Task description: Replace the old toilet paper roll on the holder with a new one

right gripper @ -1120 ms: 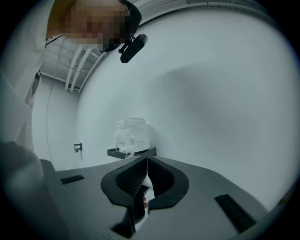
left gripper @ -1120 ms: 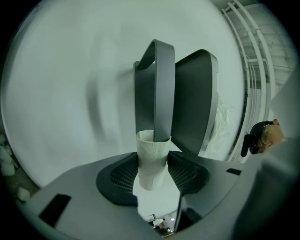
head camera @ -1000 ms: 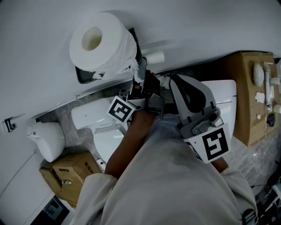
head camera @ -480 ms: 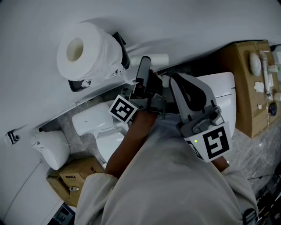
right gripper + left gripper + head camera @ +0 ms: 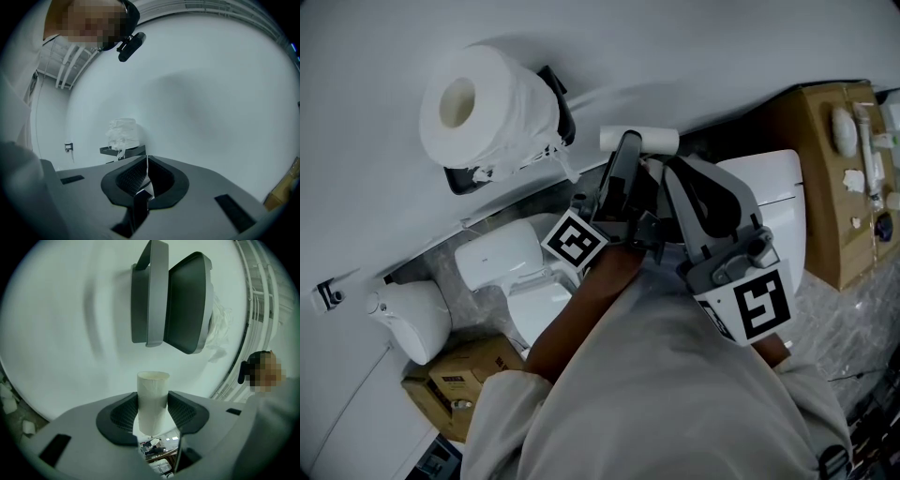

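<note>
A full white toilet paper roll (image 5: 478, 103) with torn wrapping rests on the dark wall holder (image 5: 555, 103); the right gripper view shows the roll (image 5: 123, 133) on top of the holder (image 5: 123, 151). My left gripper (image 5: 628, 155) is shut on a bare pale cardboard tube (image 5: 639, 141), held to the right of the holder. In the left gripper view the tube (image 5: 152, 394) stands upright between the pads, and the holder (image 5: 171, 301) hangs above it on the wall. My right gripper (image 5: 673, 178) is shut just right of the left one, facing the white wall; its pads (image 5: 157, 180) meet.
A white toilet (image 5: 534, 272) stands below the holder. A white bin (image 5: 408, 314) and a cardboard box (image 5: 459, 370) sit at the lower left. A brown cabinet (image 5: 825, 187) with small toiletries is at the right. The person's sleeve (image 5: 656, 394) fills the foreground.
The left gripper has carried the cardboard tube to the right, away from the holder and the full roll. The right gripper has stayed where it was.
</note>
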Available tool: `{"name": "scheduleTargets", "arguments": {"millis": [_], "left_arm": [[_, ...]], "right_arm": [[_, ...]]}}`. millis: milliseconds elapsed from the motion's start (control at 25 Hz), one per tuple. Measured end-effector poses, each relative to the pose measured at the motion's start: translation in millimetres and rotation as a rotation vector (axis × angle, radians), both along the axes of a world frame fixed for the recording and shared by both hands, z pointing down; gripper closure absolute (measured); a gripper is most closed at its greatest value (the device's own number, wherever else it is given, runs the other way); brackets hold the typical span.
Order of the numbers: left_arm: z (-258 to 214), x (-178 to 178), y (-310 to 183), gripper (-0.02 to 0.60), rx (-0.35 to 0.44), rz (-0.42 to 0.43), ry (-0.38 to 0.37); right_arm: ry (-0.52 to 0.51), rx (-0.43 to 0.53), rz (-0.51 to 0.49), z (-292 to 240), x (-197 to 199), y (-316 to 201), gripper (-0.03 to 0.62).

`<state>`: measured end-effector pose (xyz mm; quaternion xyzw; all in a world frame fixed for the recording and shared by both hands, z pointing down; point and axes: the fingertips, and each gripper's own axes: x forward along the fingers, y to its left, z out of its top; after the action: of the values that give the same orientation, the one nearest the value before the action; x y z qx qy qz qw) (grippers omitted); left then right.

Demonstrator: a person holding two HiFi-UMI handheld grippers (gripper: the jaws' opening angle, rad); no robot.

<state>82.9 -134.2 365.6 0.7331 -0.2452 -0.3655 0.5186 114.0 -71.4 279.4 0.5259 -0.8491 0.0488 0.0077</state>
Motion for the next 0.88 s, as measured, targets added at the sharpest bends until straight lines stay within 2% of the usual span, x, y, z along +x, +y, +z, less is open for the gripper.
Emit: {"name": "scheduleTargets", "arguments": {"millis": [240,400,560,880], "left_arm": [[-14.0,-21.6,10.9,0.377,0.016,-0.034,0.02],[-16.7,-62.4,17.7,0.377,0.028,-0.069,0.013],[5.3,-91.9,27.6,0.377,0.043,-0.12,0.041],[-22.6,-99.6,25.2,0.377,0.053,-0.232,-0.029]], "right_arm": [[-0.007,-0.018,-0.046,2.1,-16.4,2.7,0.576],[-0.002,-0.018,-0.09,-2.3,-56.0,4.5,0.576],[0.003,-0.012,-0.147,-3.1,-79.6,8.0,0.576],[-0.008,-0.02,-0.244,4.2,-82.8,1.9,0.576]]}}
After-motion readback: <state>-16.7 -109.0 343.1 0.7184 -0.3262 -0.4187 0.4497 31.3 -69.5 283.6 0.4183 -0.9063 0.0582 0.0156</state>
